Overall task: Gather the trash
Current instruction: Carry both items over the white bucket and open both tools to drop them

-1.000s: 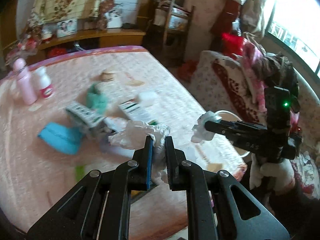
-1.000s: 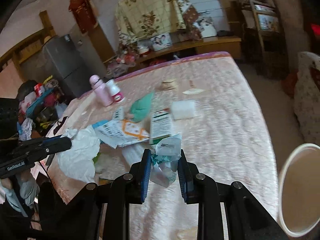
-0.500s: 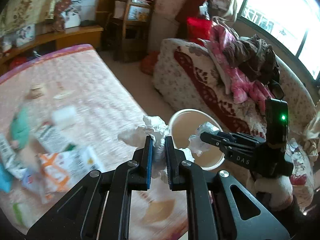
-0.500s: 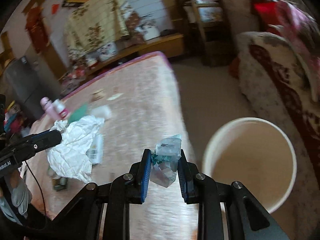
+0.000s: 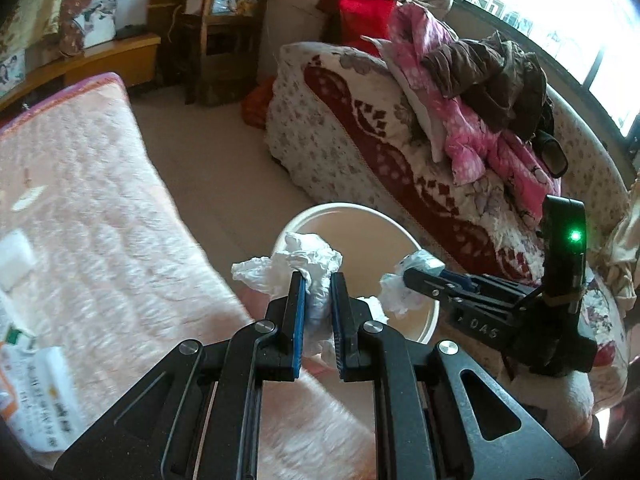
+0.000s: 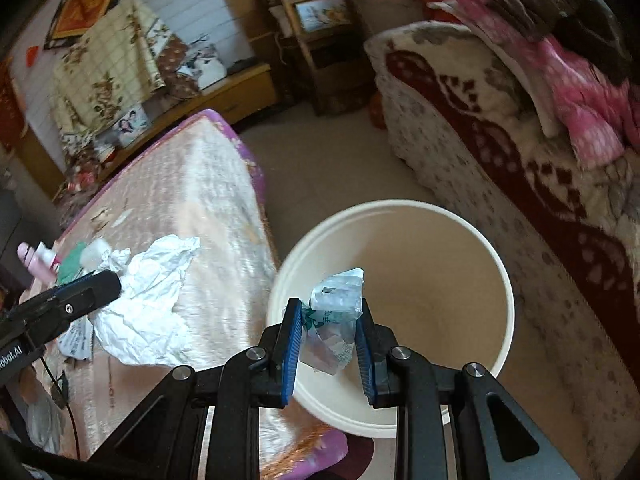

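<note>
My left gripper (image 5: 317, 280) is shut on a crumpled white plastic bag (image 5: 308, 262) and holds it over the bed's edge, just short of the cream bucket (image 5: 404, 236) on the floor. The bag also shows in the right wrist view (image 6: 148, 304), hanging from the left gripper (image 6: 114, 282). My right gripper (image 6: 327, 308) is shut on a clear printed plastic wrapper (image 6: 336, 312) and holds it over the near rim of the bucket (image 6: 496, 264). In the left wrist view the right gripper (image 5: 406, 276) holds the wrapper (image 5: 400, 288) over the bucket.
The pink quilted bed (image 5: 80, 208) carries a printed packet (image 5: 36, 392) and a white pad (image 5: 14, 258). Pink bottles (image 6: 38, 258) and a green item (image 6: 72, 266) lie farther back. A sofa (image 5: 360, 128) with piled clothes (image 5: 480, 92) stands right of the bucket.
Both grippers have swung right from over the bed's trash pile toward the bucket, each carrying its item. The right gripper's wrapper now hangs over the bucket's rim.
</note>
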{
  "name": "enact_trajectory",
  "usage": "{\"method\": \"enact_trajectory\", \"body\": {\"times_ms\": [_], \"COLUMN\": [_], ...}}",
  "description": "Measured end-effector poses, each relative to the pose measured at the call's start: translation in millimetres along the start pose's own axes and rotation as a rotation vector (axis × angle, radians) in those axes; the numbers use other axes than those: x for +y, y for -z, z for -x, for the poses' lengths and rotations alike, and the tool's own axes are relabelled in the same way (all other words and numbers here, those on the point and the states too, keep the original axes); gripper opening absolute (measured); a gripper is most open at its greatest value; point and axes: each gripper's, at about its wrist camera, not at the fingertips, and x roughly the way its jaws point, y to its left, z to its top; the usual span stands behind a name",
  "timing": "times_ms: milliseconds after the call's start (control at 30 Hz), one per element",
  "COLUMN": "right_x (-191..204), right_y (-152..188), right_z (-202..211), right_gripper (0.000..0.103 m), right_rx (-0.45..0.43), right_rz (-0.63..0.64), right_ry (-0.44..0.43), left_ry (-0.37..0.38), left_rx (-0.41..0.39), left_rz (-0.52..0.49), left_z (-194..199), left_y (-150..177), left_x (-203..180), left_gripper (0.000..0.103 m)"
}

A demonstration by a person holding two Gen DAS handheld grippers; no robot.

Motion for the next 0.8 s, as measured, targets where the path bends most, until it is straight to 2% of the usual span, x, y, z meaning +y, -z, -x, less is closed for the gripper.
{"method": "enact_trajectory", "body": {"times_ms": [167, 200, 267, 300, 333, 533, 700, 800], "right_x": [-10.7, -13.8, -18.1, -20.3, -23.5, -28.6, -19.3, -6.4], "right_y": [1.0, 1.3, 0.8, 1.6, 1.5, 3.4, 5.2, 5.5], "right_z": [-9.9, -11.4, -13.5, -14.2, -13.9, -12.5, -15.1, -14.1], "right_gripper": [0.024, 0.024, 0.034, 0.047, 0.051, 0.051, 0.051, 0.051], "right_rx": [0.011, 0.009, 0.006, 0.003, -0.007, -0.002, 0.01, 0.009], "right_rz": [-0.007, -0.01, -0.013, -0.016, -0.024, -0.037, -0.031, -0.008], "right_ry": [0.045, 0.054, 0.087, 0.1, 0.111, 0.117, 0.09, 0.083], "left_ry": [0.034, 0.054, 0.088, 0.088, 0.083, 0.055, -0.006, -0.074], "left_rx": [0.016, 0.021, 0.031, 0.03, 0.023, 0.014, -0.01, -0.023], "left_rz": [0.006, 0.011, 0.024, 0.029, 0.032, 0.037, 0.046, 0.038], "left_z": [-26.5, -31.4, -39.1, -40.3, -40.0, -33.2, -18.9, -8.5], "left_y": [-1.2, -1.1, -0.3, 0.0, 0.5, 3.7, 8.9, 13.0], "left_x": [-6.8, -7.4, -7.4, -7.5, -7.1, -0.3, 7.4, 12.9], "left_gripper": [0.011, 0.014, 0.027, 0.039, 0.045, 0.045, 0.045, 0.045]}}
